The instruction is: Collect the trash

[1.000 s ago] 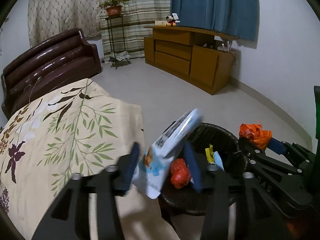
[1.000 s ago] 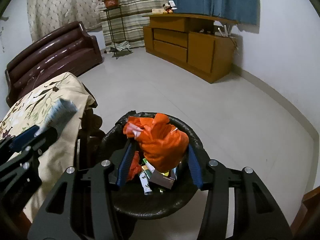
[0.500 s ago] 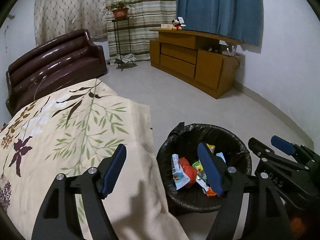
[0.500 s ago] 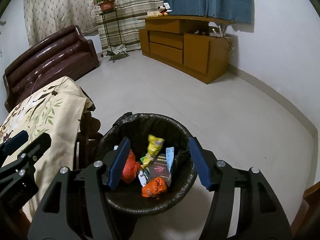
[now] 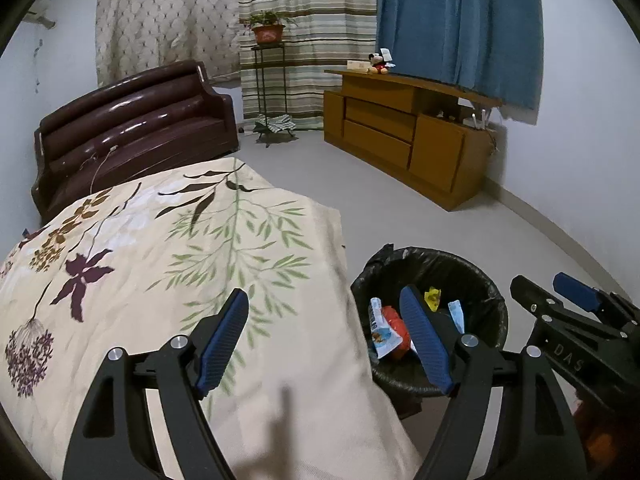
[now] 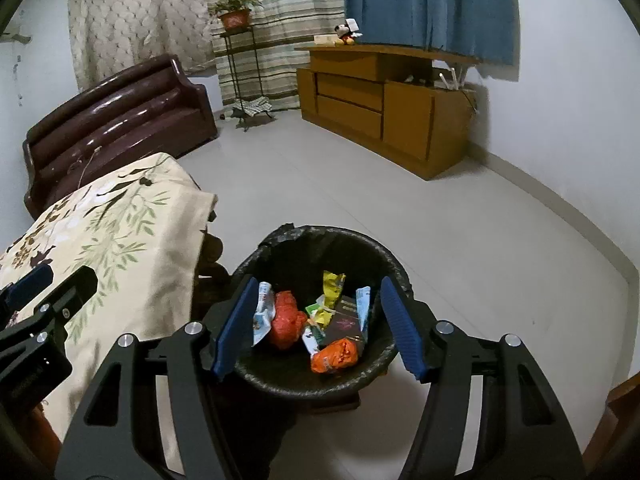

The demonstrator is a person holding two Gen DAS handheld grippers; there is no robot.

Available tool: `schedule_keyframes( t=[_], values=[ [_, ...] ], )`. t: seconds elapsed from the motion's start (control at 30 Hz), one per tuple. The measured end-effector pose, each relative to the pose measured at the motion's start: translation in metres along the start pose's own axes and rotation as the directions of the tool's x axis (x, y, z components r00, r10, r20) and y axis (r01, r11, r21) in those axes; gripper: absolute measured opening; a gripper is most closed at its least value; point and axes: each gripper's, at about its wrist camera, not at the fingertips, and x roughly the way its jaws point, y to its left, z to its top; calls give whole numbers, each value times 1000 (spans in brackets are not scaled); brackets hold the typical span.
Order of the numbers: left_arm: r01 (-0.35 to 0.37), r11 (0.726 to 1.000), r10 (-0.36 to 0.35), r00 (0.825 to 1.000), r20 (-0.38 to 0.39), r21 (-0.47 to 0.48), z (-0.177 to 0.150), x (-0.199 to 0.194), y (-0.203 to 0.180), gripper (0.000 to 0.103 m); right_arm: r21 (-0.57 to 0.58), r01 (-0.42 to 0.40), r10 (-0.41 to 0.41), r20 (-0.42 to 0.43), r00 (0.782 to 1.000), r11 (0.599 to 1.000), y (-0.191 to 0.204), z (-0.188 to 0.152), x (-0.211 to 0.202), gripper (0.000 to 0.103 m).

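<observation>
Bin's base is hidden behind the right tongs, and most wrapper labels are too small to read. Both tongs have just been opening and grip nothing. The black trash bin sits on the floor right beside the floral-covered table, directly below the right tongs, trash piled inside. The left tongs straddle the table edge, bin at their right.

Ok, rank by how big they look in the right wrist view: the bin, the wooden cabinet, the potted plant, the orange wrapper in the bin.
1. Wooden cabinet and bin: look about alike; the bin is far nearer the camera, so no ranking.
2. Orange wrapper
3. Potted plant
</observation>
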Motion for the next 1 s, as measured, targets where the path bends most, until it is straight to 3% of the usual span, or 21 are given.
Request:
schedule_keyframes(
  t=[0.53,1.0],
  values=[
    [-43,999,45,998,52,-25,-10,-39,20,78,-45,-23,25,35,999,999,19,-8,-35,63],
    [-42,999,43,997,61,-33,-10,-44,22,78,-50,-23,26,42,999,998,22,-10,-40,63]
  ],
)
